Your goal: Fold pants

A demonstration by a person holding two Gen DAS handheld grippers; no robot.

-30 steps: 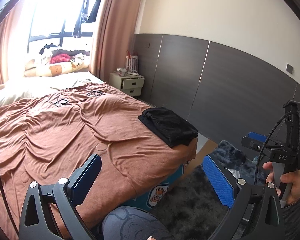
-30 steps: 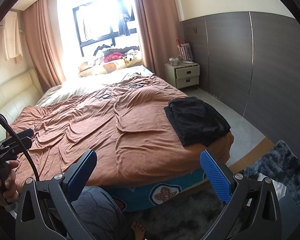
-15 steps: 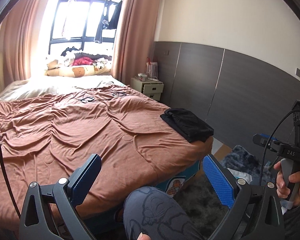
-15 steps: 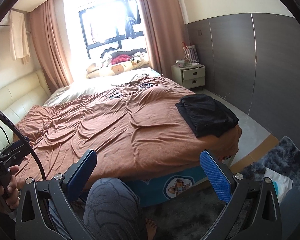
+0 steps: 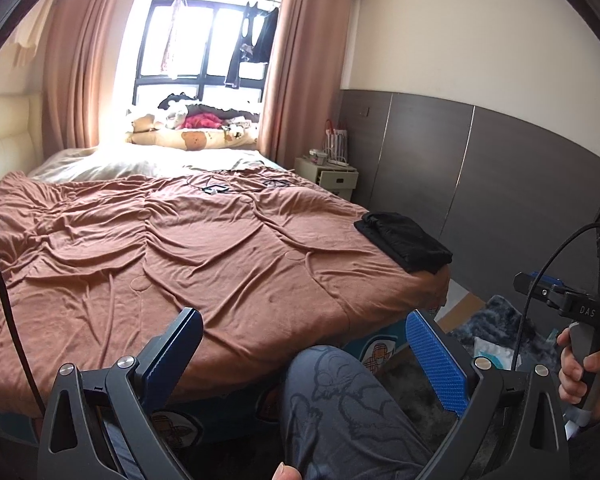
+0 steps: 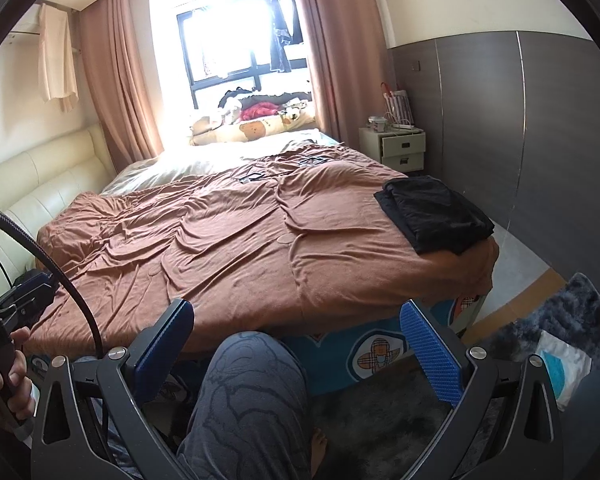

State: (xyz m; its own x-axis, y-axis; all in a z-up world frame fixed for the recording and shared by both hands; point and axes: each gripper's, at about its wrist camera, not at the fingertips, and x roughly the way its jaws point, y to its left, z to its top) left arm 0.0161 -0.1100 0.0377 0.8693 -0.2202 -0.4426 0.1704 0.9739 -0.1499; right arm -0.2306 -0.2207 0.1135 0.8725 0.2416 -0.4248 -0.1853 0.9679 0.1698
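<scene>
Left wrist view: left gripper (image 5: 300, 354) is spread wide and empty, held back from the bed (image 5: 220, 264) over the person's knee (image 5: 340, 396). Right gripper (image 6: 296, 348) is likewise spread and empty. Black pants (image 5: 406, 242), already a neat folded stack, rest on the bed's near right corner, probably set aside as finished.
</scene>
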